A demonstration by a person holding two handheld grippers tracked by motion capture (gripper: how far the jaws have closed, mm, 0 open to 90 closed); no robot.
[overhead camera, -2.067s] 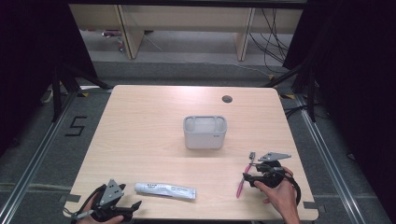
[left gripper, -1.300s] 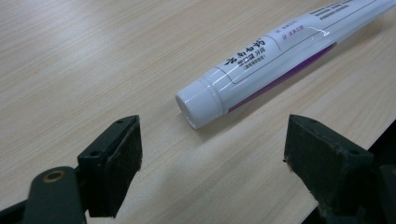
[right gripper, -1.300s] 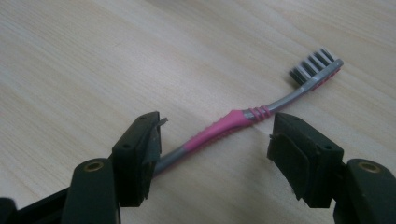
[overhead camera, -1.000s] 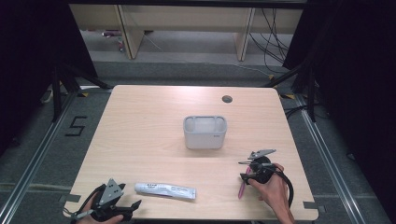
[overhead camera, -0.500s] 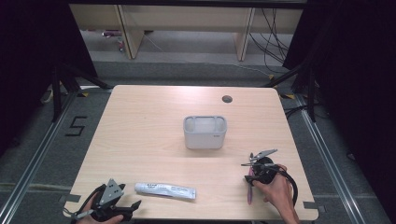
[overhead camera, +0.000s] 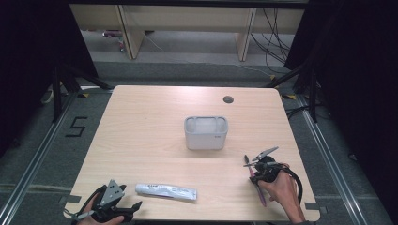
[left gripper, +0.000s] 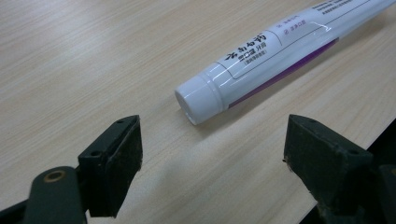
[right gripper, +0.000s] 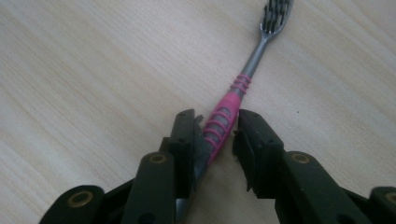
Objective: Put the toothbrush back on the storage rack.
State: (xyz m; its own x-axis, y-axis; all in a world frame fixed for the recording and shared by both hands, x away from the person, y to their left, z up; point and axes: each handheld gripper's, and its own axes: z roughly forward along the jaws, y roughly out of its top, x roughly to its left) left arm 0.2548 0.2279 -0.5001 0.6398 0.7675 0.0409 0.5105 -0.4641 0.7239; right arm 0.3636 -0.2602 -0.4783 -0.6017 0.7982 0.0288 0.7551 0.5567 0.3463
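Your right gripper (right gripper: 215,128) has its jaws drawn in on the pink grip of the toothbrush (right gripper: 236,87), one pad on each side; the right gripper view shows the brush lying along the wood with its grey neck and dark bristle head pointing away from you. In the high view that gripper (overhead camera: 256,165) sits at the table's near right, with your right hand (overhead camera: 281,188) behind it and the brush (overhead camera: 257,185) running back toward the near edge.

Your left gripper (left gripper: 212,154) stands wide, jaws well apart and holding nothing. The white cap of the toothpaste tube (left gripper: 261,53) lies just beyond the gap between them, untouched, and the tube runs off up and to the right in that view. Beside the right jaw there the table edge drops to dark floor.

In the high view the left gripper (overhead camera: 112,206) rests at the near left corner, close to the edge, and the tube (overhead camera: 166,191) lies flat just to its right, parallel to the near edge.

Between the two grippers the table (overhead camera: 141,126) is bare wood. The grey bin (overhead camera: 205,132) stands upright near the centre, well apart from both grippers, and a round cable hole (overhead camera: 228,99) sits near the far edge toward the right. The left half and far strip offer wide room.
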